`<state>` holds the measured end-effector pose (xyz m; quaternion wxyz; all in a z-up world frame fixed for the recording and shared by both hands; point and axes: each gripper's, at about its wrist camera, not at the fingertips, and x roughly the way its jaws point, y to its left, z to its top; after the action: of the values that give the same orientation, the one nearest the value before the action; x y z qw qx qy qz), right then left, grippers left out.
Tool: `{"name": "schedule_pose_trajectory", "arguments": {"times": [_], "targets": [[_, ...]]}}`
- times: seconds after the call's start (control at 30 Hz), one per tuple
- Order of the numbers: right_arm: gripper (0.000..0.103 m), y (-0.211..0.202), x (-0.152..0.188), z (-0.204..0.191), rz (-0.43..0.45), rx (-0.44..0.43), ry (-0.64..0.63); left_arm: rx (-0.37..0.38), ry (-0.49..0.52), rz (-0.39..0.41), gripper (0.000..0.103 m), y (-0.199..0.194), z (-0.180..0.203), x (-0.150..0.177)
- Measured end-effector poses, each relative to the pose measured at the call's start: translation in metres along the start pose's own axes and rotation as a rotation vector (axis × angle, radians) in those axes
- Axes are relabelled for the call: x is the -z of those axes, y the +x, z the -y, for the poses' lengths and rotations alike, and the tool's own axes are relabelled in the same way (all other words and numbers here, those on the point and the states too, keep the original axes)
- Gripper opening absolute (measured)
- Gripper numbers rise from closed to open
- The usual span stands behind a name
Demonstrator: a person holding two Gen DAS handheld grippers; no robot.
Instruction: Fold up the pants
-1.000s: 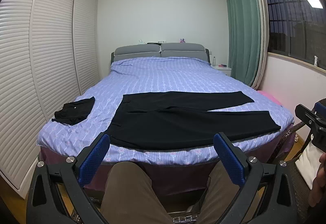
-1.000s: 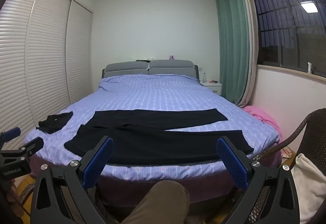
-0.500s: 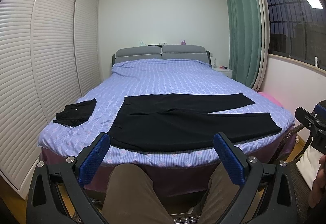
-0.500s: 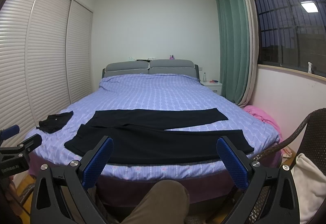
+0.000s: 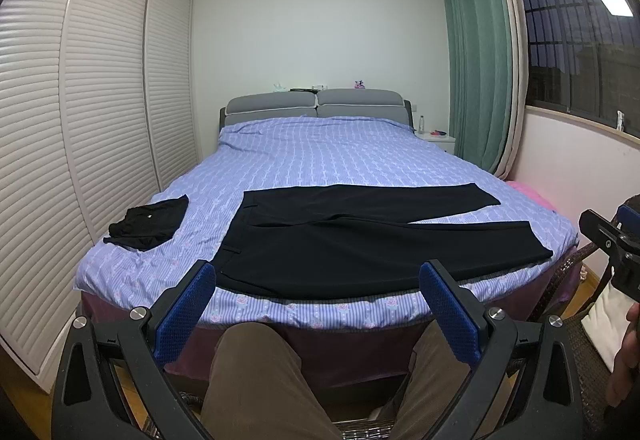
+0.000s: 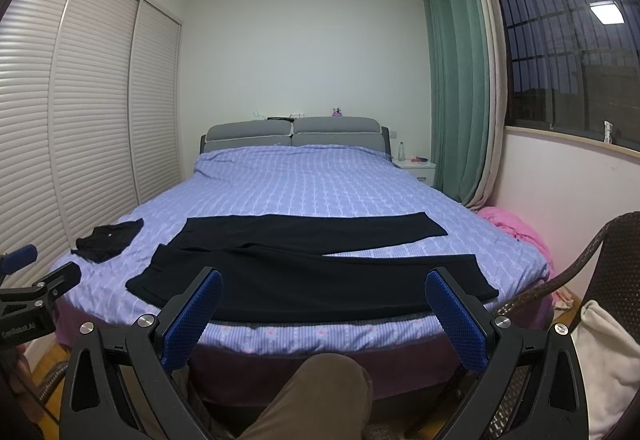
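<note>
Black pants (image 5: 360,240) lie flat across the foot of the bed (image 5: 328,163), waist to the left and both legs stretched to the right; the same pants (image 6: 312,272) show in the right wrist view. My left gripper (image 5: 318,276) is open and held short of the bed's near edge, nothing between its blue pads. My right gripper (image 6: 324,282) is open too, likewise back from the bed and empty. Each gripper shows at the edge of the other's view.
A small crumpled black garment (image 5: 148,222) lies at the bed's left edge. Louvred wardrobe doors (image 5: 80,127) line the left wall. A wicker chair (image 6: 600,280) with a white bag stands right. A person's knees in brown trousers (image 5: 256,372) sit below the grippers.
Both views have tilted slightly upward, so the bed and pants sit a little lower in frame. Nothing on the bed has moved, and both grippers stay open.
</note>
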<state>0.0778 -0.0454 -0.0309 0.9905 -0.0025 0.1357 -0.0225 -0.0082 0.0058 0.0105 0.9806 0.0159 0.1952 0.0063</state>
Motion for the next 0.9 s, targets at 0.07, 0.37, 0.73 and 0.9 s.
{"name": "schedule_pose_trajectory", "arguments": {"times": [0.07, 0.37, 0.73, 0.9], "targets": [[0.103, 0.0002, 0.0006, 0.0002, 0.000, 0.001, 0.001, 0.001, 0.002, 0.001, 0.103, 0.0004, 0.0005, -0.0003], [0.103, 0.0010, 0.0019, 0.0008, 0.000, 0.001, 0.005, 0.000, 0.007, 0.001, 0.103, 0.0004, 0.0041, -0.0002], [0.103, 0.0015, 0.0023, 0.0021, -0.001, 0.001, 0.008, 0.002, 0.006, 0.002, 0.103, 0.0000, 0.0055, 0.0014], [0.103, 0.0012, 0.0023, 0.0018, 0.000, 0.003, 0.008, 0.003, 0.012, 0.003, 0.103, -0.0008, 0.0052, 0.0016]]}}
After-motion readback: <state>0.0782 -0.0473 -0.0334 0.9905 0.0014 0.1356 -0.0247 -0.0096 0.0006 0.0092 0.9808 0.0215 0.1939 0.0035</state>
